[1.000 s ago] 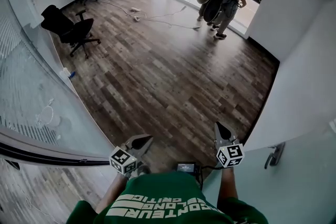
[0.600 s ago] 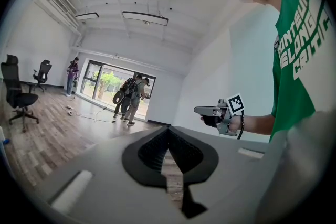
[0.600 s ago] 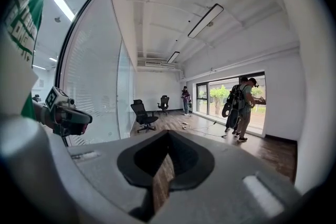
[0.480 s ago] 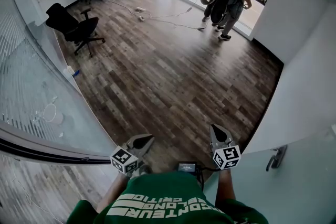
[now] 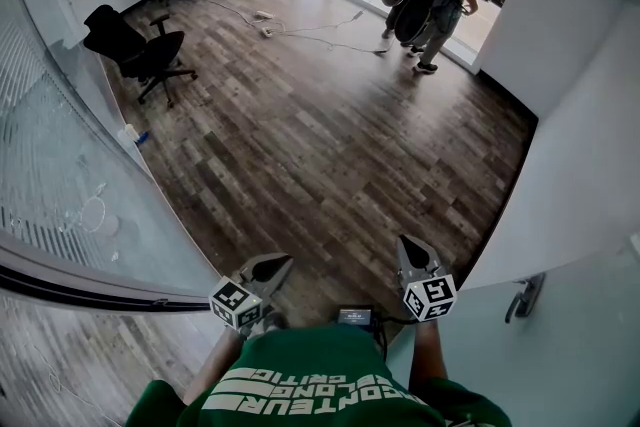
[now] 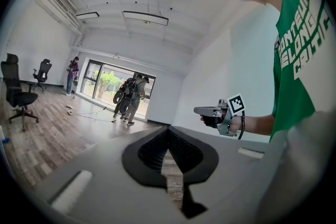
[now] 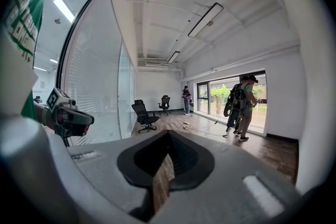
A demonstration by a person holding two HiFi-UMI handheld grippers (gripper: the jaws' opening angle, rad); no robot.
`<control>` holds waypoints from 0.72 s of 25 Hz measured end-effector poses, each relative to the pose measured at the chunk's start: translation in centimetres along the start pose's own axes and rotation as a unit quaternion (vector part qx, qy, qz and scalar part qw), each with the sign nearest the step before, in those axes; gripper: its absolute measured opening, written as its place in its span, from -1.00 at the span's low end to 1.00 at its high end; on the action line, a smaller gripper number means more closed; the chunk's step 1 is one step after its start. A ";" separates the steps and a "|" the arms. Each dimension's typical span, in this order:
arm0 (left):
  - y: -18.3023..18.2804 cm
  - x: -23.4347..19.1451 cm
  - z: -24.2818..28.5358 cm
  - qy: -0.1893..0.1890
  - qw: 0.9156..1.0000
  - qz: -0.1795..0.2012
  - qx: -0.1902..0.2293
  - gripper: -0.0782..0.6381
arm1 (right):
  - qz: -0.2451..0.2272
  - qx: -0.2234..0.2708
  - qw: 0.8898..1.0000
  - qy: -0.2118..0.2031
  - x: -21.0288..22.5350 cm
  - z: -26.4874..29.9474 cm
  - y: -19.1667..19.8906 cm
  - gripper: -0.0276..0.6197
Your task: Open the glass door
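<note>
The door [image 5: 575, 355] is, as we read it, the pale leaf at the near right with a lever handle [image 5: 523, 297]. We cannot tell from its surface that it is glass. It seems already swung aside, since we look straight through onto the wooden floor [image 5: 330, 145] of the room.

If it needs to go wider, the right gripper [image 5: 408, 245] is the closer tool. We would either spread its jaws to take the lever or press its closed tip flat on the leaf just beside the handle, then push in a steady arc. We would keep the left gripper [image 5: 283, 262] off the glass wall [image 5: 60, 185] on the left.

Both grippers have their jaws closed tip to tip. Neither holds or touches anything, and both point out over the floor.
</note>
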State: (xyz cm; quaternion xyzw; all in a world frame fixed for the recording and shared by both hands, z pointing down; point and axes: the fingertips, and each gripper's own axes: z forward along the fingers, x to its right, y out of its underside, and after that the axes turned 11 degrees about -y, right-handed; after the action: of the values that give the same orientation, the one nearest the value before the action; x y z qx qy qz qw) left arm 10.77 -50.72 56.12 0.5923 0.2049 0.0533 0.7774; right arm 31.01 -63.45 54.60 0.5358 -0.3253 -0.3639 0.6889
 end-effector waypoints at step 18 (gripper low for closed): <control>0.4 0.1 0.4 0.002 1.000 0.001 -0.001 -0.74 | 0.006 0.003 1.000 -0.004 0.2 0.1 0.7 -0.93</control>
State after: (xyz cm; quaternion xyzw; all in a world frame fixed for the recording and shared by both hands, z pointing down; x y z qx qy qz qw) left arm 11.12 -50.92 56.54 0.5918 0.2058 0.0550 0.7774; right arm 31.10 -63.57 55.31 0.5344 -0.3323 -0.3608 0.6884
